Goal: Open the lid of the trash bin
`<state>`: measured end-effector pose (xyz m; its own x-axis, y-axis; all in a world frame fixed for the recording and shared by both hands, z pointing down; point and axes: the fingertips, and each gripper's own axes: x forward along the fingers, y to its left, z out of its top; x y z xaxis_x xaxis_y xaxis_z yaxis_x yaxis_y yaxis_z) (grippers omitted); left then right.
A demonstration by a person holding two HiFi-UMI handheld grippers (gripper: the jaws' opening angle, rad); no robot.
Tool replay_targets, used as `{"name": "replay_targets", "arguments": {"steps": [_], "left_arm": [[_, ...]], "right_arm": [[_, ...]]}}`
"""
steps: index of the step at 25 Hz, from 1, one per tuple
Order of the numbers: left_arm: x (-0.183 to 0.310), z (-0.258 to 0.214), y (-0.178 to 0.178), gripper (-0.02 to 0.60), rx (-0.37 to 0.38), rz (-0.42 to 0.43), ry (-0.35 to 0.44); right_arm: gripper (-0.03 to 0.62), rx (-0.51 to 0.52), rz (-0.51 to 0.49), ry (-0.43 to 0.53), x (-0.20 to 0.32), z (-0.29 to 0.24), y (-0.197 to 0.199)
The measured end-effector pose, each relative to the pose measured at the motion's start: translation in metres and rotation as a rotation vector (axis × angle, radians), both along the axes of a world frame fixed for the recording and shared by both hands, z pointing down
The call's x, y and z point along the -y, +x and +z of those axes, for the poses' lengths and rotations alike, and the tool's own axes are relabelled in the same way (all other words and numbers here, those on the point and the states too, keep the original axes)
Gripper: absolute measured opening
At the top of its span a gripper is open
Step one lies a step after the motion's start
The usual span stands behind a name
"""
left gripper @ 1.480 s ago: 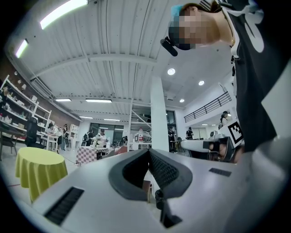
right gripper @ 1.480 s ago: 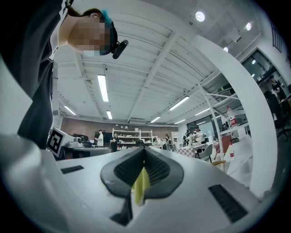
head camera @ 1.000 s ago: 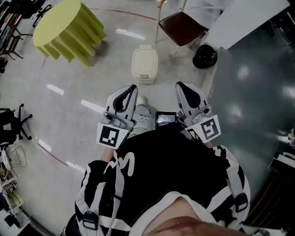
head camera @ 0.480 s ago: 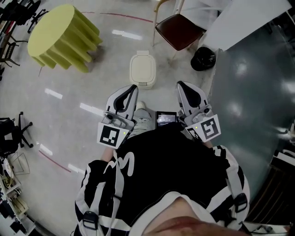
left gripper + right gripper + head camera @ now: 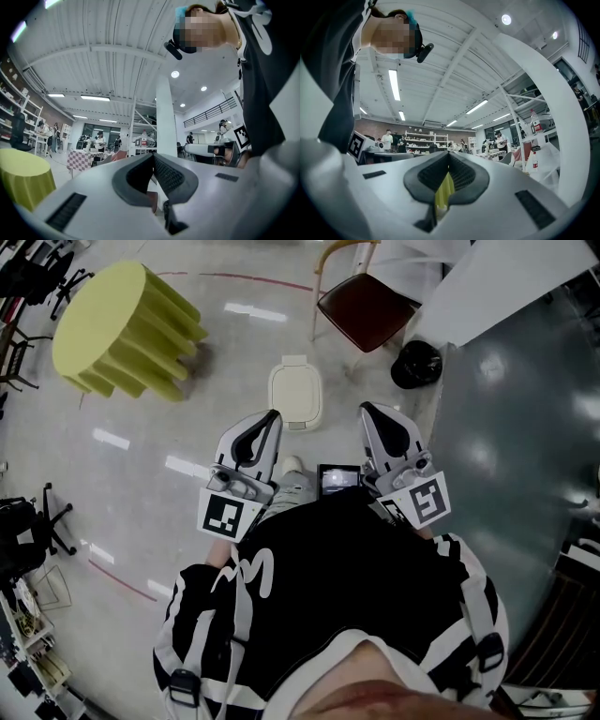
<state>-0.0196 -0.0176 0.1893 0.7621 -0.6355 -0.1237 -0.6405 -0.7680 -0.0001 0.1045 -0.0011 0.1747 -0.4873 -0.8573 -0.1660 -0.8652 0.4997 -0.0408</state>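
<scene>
Head view, looking steeply down over a person in a black top with white stripes, who holds a claw in each hand at chest height. The left claw [image 5: 270,418] and the right claw [image 5: 367,412] sit side by side, apart from each other, both pointing forward over a pale glossy floor [image 5: 169,484].

The trash bin [image 5: 296,393], cream and roughly rectangular, stands on the floor ahead of both claws, just beyond the tip of the left claw and forward-left of the right one. Its lid lies flat and closed. Neither claw touches it.

Left gripper view: the left claw [image 5: 153,157] is closed, its dark ribbed pads meeting at the tips, with nothing gripped. Right gripper view: the right claw [image 5: 449,154] is likewise closed tip to tip and holds nothing; a strip of yellow shows through the slit behind its pads.

Farther ahead of the right claw, beyond the bin, stands a chair [image 5: 366,301] with a dark red seat. A black bag [image 5: 416,365] sits forward-right of the right claw. A yellow-draped tabletop [image 5: 122,329] stands well off to the forward-left of the left claw.
</scene>
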Motion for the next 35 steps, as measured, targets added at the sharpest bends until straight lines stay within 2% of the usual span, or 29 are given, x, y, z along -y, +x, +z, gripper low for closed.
{"name": "replay_targets", "arguments": {"steps": [18, 35], "left_arm": [[0.093, 0.001, -0.019, 0.008, 0.013, 0.047, 0.000], [0.127, 0.002, -0.016, 0.008, 0.018, 0.075, -0.004]], "right_arm": [[0.006, 0.015, 0.044, -0.006, 0.088, 0.001, -0.022], [0.006, 0.015, 0.049, -0.015, 0.119, 0.001, -0.023]]}}
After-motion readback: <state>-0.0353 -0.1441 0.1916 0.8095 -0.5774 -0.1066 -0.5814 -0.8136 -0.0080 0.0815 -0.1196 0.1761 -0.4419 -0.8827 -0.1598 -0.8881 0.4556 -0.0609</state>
